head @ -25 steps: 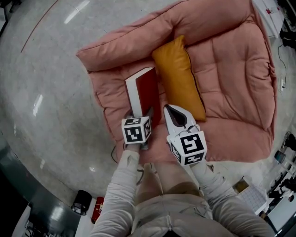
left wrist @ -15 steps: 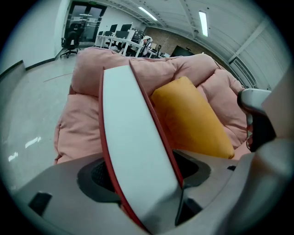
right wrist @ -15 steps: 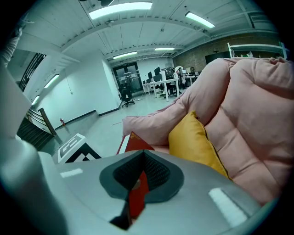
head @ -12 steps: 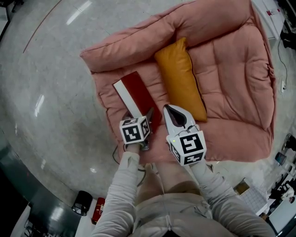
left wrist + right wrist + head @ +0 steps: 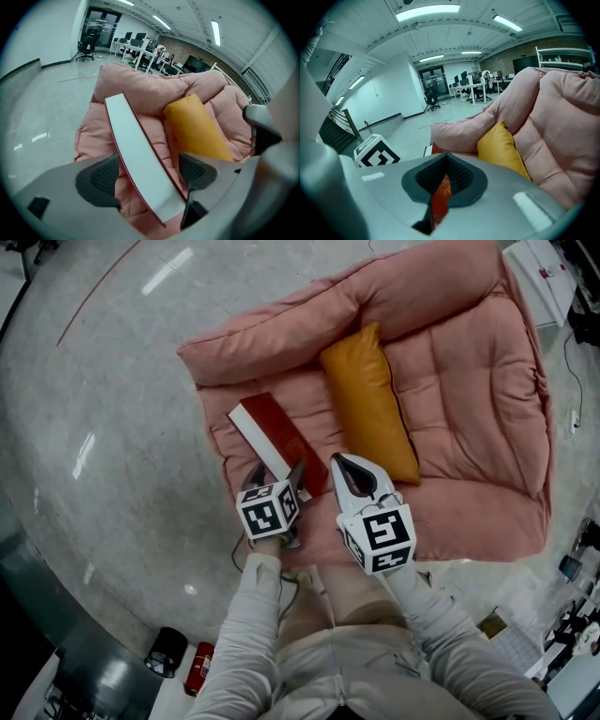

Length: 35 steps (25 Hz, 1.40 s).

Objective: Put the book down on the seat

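Book (image 5: 274, 434): laid flat on the seat (image 5: 469, 409), red cover up, on the cushion's 9 o'clock part. Its length is set from 10 to 4 o'clock in the head view.
Book, hidden parts: the near end is covered by the left gripper (image 5: 279, 470) in the head view. In the left gripper view only the white page edge (image 5: 138, 154) and a thin red rim are shown. No title can be read.
Pillow (image 5: 367, 404): orange, placed just beside the book at its 3 o'clock. Whether the two touch cannot be told.
Left gripper fingers (image 5: 101, 177): held wide apart, having just been opening. The book's page edge is seen between them, but neither pad is pressed on it.
Right gripper (image 5: 342, 462): held above the seat's front edge, at the book's 4 o'clock.
Right gripper fingers (image 5: 461, 180): brought together, with nothing clamped. A red strip of the book with a gold ornament is glimpsed through the slit below the pads; the rest is blocked by the gripper's body.
Seat, cut off: its 12 o'clock edge is clipped by the head view's border.
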Each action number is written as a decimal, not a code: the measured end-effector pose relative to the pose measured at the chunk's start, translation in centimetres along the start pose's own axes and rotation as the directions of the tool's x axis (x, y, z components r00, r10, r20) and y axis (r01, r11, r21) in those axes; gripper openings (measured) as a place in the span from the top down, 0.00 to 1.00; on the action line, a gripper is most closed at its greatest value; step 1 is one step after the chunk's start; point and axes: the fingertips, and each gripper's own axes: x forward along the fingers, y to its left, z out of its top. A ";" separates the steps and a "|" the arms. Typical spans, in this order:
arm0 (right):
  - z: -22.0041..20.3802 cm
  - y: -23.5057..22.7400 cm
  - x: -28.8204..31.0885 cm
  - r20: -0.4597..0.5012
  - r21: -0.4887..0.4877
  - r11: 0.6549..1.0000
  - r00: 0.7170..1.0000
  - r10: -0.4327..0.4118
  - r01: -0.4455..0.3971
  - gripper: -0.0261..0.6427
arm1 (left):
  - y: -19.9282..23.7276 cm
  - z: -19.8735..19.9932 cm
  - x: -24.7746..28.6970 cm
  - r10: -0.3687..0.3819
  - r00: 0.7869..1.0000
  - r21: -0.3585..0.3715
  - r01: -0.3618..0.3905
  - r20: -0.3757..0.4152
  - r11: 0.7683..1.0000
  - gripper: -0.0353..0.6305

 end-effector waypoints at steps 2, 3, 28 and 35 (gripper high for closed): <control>0.3 0.3 -0.2 0.005 -0.007 1.000 1.000 0.004 -0.004 0.96 | 0.0 0.1 -0.7 -0.001 1.000 0.001 0.001 0.008 1.000 0.37; 0.5 0.6 -0.3 0.009 -0.010 1.000 1.000 0.006 -0.006 0.96 | 0.0 0.2 -1.1 0.000 1.000 0.001 0.000 0.013 1.000 0.37; 2.2 7.8 -6.3 0.081 -0.076 0.996 0.995 0.053 -0.047 0.96 | -1.7 0.5 -16.3 0.024 0.972 0.092 -0.047 0.235 0.995 0.81; 2.0 8.9 -9.0 0.077 -0.084 0.995 0.995 0.057 -0.050 0.96 | -2.3 0.6 -20.1 0.045 0.959 0.103 -0.077 0.278 0.992 0.93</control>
